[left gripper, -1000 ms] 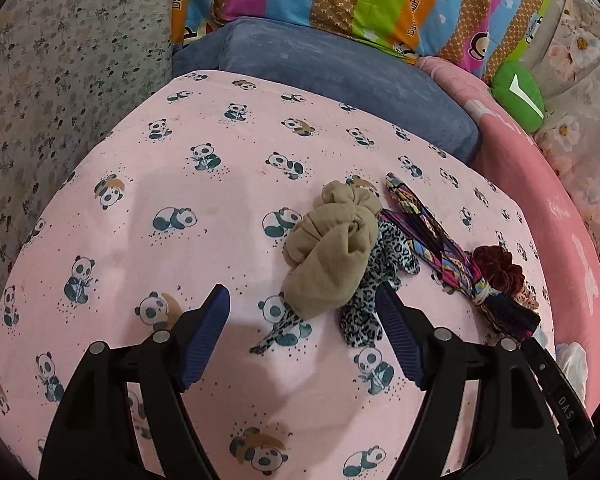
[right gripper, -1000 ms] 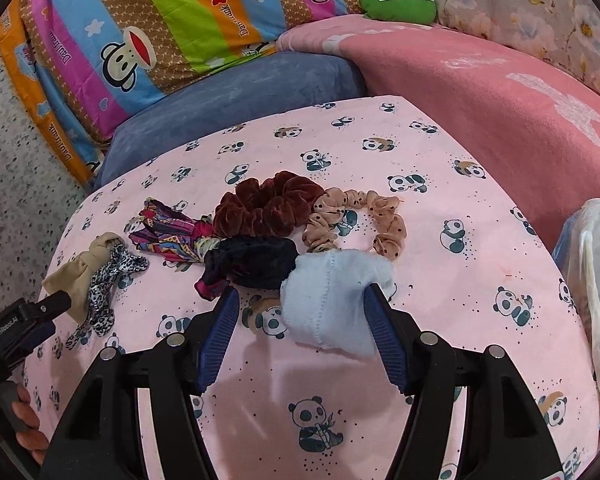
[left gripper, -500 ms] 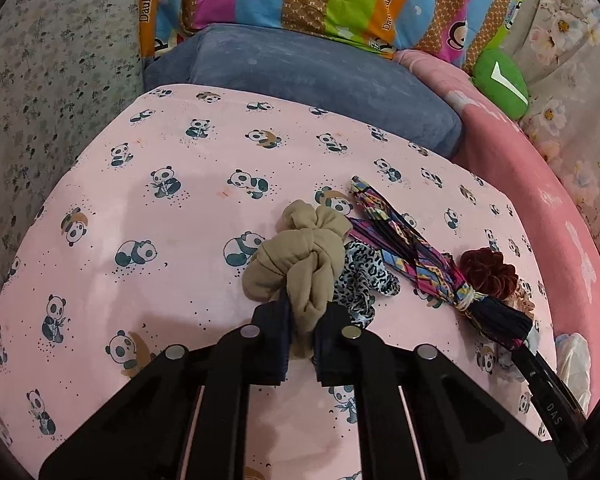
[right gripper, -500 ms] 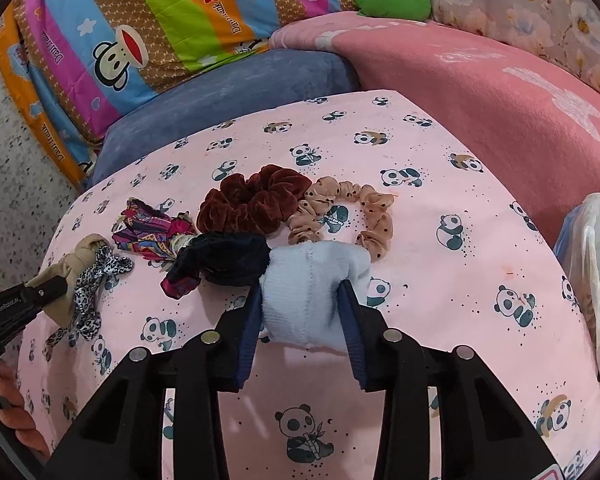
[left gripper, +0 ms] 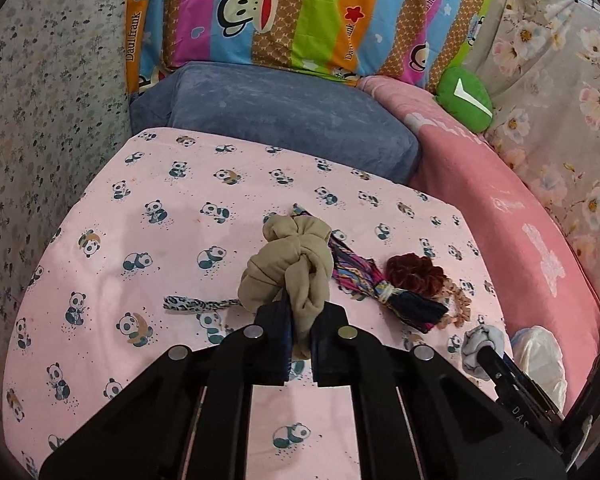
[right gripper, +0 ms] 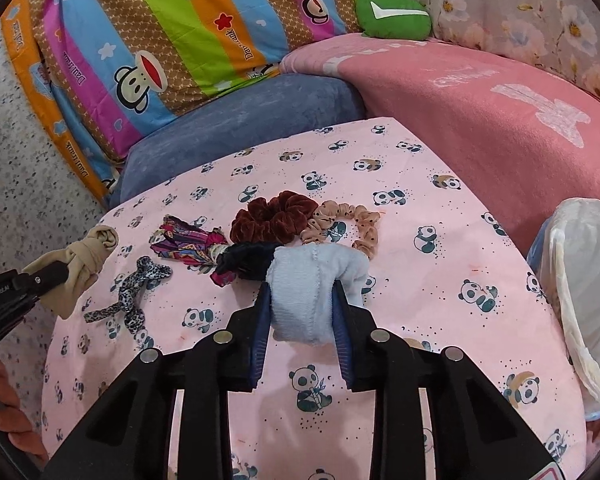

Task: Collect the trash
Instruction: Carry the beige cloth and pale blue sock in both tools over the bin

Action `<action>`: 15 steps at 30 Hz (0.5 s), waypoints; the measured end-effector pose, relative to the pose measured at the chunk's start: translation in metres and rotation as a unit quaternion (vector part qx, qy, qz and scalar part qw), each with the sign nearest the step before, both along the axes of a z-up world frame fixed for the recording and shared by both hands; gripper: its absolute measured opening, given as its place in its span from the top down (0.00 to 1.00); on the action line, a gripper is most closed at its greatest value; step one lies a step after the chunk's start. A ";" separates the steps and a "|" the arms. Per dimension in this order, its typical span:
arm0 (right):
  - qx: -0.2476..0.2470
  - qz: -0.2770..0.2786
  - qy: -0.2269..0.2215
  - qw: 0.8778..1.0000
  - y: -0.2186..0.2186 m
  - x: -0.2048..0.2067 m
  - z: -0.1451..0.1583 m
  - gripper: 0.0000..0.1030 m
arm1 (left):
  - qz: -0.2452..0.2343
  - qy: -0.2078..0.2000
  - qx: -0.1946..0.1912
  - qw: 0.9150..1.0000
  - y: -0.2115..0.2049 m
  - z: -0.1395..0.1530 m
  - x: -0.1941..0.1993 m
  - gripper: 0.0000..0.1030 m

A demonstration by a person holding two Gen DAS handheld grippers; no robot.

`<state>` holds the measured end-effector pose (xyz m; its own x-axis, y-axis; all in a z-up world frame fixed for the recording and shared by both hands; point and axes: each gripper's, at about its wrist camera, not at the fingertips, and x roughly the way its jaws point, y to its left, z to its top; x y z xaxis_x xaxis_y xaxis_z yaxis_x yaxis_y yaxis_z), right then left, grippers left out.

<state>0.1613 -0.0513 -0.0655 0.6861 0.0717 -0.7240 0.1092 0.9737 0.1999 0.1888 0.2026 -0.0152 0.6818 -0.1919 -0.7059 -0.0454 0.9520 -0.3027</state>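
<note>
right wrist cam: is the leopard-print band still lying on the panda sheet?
Yes, the leopard-print band lies loose on the panda sheet, apart from both tools.

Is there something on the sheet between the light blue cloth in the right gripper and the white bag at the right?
Nothing visible. The right gripper, its jaws closing, holds the light blue cloth; only bare panda sheet lies between it and the white bag.

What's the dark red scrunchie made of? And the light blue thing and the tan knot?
The dark red scrunchie looks like velvet: fuzzy, with a soft sheen on its ruffles. The light blue thing seems a ribbed knit, maybe a sock, matte with a stitched seam. The tan knot looks like smooth, stretchy matte fabric, probably jersey.
</note>
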 end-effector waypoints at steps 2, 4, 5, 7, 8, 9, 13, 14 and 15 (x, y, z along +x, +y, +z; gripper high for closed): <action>0.003 -0.001 -0.008 1.000 -0.002 -0.008 0.008 0.73 | -0.011 -0.006 -0.001 1.000 -0.011 0.009 -0.007 0.94; 0.006 -0.002 -0.015 1.000 -0.007 -0.016 0.014 0.73 | -0.023 -0.011 -0.004 1.000 -0.022 0.016 -0.014 0.94; 0.008 -0.004 -0.019 1.000 -0.009 -0.021 0.018 0.73 | -0.030 -0.013 -0.005 0.999 -0.029 0.020 -0.017 0.94; 0.010 -0.007 -0.026 1.000 -0.015 -0.029 0.024 0.73 | -0.045 -0.018 -0.007 0.999 -0.043 0.027 -0.025 0.94; 0.012 -0.010 -0.029 0.999 -0.019 -0.033 0.027 0.73 | -0.051 -0.020 -0.007 0.998 -0.050 0.030 -0.028 0.94; 0.013 -0.013 -0.033 0.999 -0.023 -0.038 0.030 0.73 | -0.060 -0.022 -0.007 0.998 -0.059 0.033 -0.032 0.94; 0.019 -0.029 -0.044 0.998 -0.044 -0.055 0.039 0.73 | -0.092 -0.029 -0.010 0.995 -0.091 0.045 -0.045 0.94; 0.020 -0.035 -0.048 0.998 -0.050 -0.060 0.041 0.73 | -0.102 -0.030 -0.010 0.994 -0.100 0.047 -0.048 0.94; 0.022 -0.041 -0.051 0.998 -0.056 -0.064 0.043 0.73 | -0.109 -0.031 -0.011 0.993 -0.107 0.049 -0.050 0.94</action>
<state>0.0975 -0.1078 -0.0223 0.7604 0.0433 -0.6480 0.1645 0.9524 0.2566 0.1383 0.0956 0.0333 0.6645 -0.3546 -0.6578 0.1812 0.9304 -0.3186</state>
